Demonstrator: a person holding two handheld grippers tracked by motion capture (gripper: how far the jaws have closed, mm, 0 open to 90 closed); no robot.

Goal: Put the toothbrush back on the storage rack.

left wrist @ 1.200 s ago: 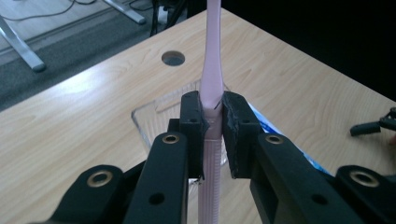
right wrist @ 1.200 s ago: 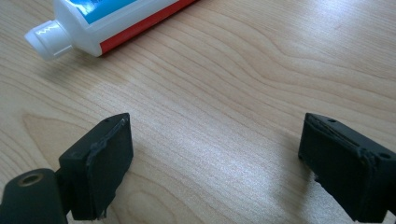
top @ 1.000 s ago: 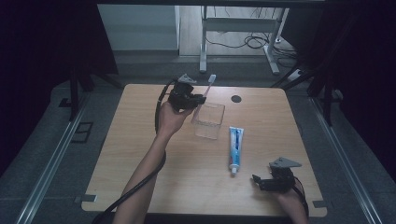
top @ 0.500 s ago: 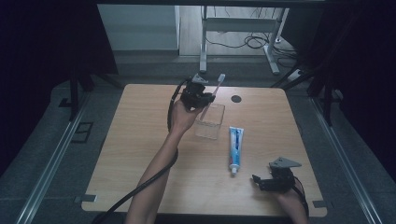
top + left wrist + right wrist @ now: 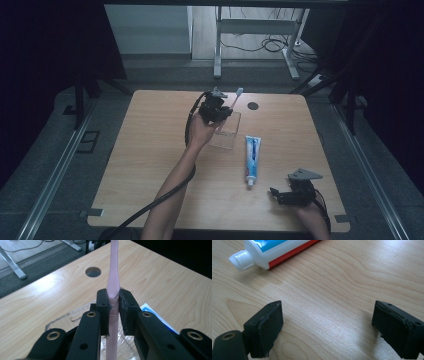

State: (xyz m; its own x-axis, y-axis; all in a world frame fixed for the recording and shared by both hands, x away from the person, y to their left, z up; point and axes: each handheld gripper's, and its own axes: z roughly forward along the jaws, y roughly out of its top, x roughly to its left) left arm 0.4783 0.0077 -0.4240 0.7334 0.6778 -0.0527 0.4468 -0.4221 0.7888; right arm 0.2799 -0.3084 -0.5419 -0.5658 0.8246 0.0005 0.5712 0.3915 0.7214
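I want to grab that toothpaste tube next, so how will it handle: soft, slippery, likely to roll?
The toothpaste tube lies flat, so it probably won't roll. Its glossy skin may slip. The body likely squashes; the ribbed cap looks firmer.

The toothbrush (image 5: 113, 277) head is cut off by the top edge.
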